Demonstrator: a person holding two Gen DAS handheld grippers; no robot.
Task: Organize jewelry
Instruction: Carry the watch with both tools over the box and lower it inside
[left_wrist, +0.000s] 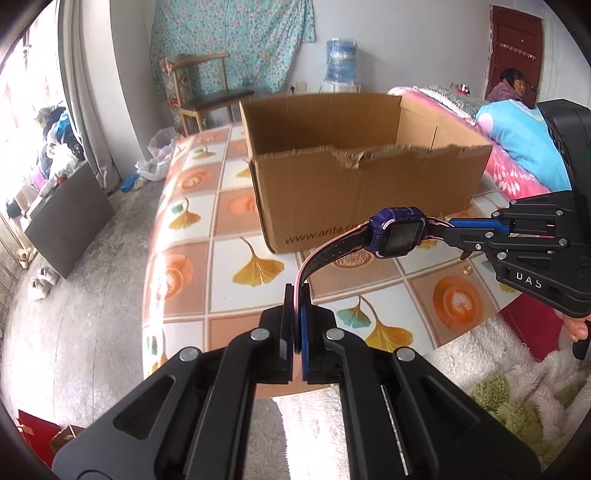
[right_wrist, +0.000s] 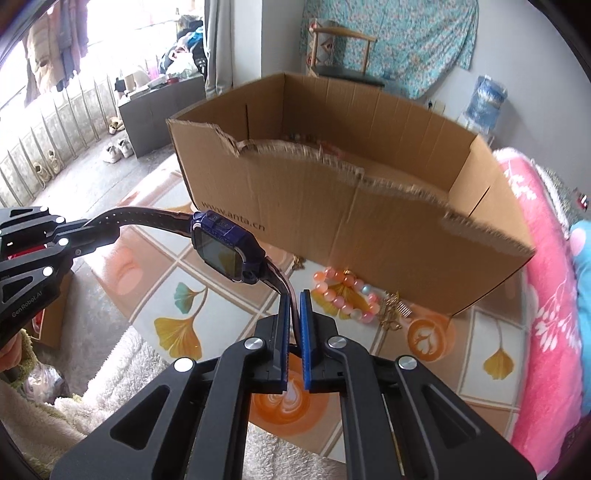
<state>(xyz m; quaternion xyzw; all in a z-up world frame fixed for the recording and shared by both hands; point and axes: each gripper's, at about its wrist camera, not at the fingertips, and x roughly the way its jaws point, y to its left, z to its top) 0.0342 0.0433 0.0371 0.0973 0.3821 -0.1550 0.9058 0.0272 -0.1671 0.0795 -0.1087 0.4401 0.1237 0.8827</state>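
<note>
One strap end of the purple watch was clamped in the left claw, the other in the right claw. The watch was held above the worktop, before the cardboard box; a bead bracelet lay beside the box.

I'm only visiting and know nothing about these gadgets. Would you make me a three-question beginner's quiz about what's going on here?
1. True or false: the purple watch is lying flat on the table.
2. The cardboard box is: A) taped shut, B) open on top with a torn front edge, C) tipped on its side.
3. What lies on the tablecloth just in front of the box in the right wrist view?

Key
1. False: it hangs in the air, the left gripper pinching one strap end, the right gripper the other.
2. B.
3. A pink bead bracelet, with small gold pieces beside it.
</note>
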